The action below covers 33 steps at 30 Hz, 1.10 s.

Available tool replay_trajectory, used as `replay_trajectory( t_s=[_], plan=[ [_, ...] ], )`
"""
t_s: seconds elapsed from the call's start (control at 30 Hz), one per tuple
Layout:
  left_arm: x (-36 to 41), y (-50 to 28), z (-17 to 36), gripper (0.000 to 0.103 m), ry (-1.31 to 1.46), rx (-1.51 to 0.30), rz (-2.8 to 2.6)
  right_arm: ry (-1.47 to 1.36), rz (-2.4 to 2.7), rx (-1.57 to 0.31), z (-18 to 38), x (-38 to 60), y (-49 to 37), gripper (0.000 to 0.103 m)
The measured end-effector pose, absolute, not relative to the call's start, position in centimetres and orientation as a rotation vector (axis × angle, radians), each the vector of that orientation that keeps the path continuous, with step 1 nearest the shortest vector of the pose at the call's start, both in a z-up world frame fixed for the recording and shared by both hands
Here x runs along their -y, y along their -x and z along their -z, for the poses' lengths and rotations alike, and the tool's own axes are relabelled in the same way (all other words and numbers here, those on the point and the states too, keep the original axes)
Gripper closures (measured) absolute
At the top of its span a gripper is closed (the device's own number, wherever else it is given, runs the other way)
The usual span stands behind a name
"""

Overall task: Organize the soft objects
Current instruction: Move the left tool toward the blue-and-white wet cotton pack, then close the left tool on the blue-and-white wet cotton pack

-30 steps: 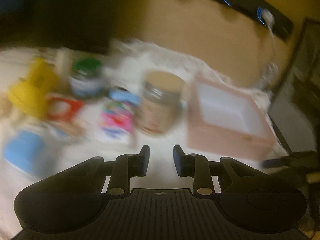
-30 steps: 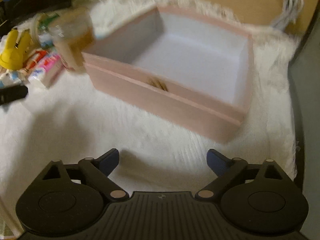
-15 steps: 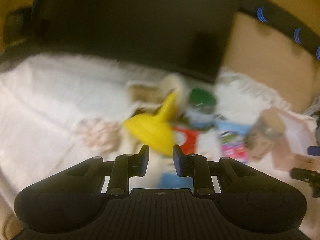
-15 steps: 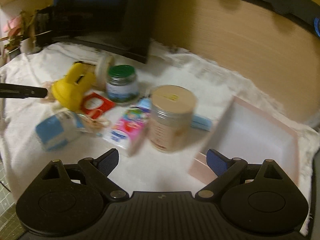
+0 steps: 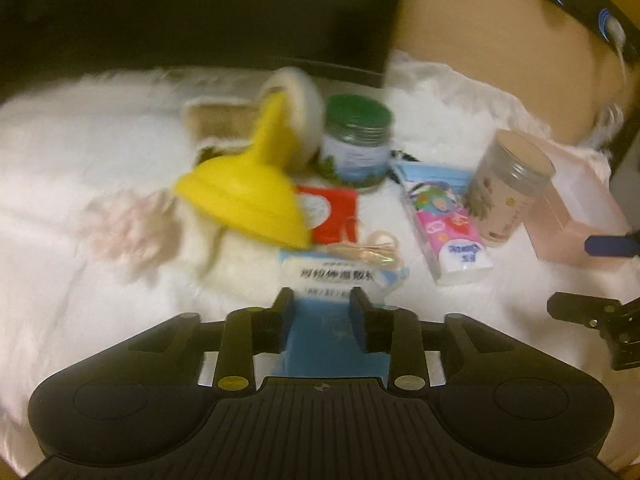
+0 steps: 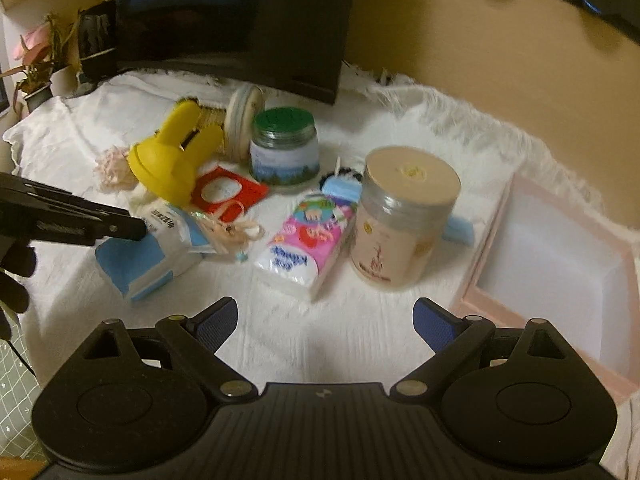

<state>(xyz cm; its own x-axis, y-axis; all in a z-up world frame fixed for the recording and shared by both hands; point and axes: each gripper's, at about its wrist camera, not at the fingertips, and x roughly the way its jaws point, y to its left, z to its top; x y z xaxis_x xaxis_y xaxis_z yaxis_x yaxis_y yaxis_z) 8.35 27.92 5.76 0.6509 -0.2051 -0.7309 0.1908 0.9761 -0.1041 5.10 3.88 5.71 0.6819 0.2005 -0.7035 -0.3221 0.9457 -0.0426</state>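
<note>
Left gripper (image 5: 322,300) jaws opening astride blue-and-white pack (image 5: 334,280), its Chinese print too blurred to read. Right gripper (image 6: 325,315) jaws spread wide, nothing between.

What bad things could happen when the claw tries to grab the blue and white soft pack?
The left gripper fingers are opening around the blue and white soft pack. Its raffia-tied bundle lies on top and may slide off. Lifting could also nudge the tilted yellow plastic toy beside it.
</note>
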Motion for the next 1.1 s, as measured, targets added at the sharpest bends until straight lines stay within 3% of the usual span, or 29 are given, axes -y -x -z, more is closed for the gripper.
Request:
replay_trajectory(
  t_s=[0.53,0.97,1.1],
  plan=[
    [-23.4,-8.4,-5.0,0.04,-0.118,-0.875,0.375,0.07,-0.199,-0.905,-1.8,0.2,-4.0,0.008],
    [-22.0,-7.1,-2.9,0.034,-0.044,-0.957,0.388,0.05,-0.219,-0.971,0.4,-0.3,-4.5,0.002],
    [-22.2,-6.0,-3.5,0.037,-0.005,-0.896,0.355,0.071,-0.234,-0.964,0.5,-0.4,-4.3,0.0]
  ],
)
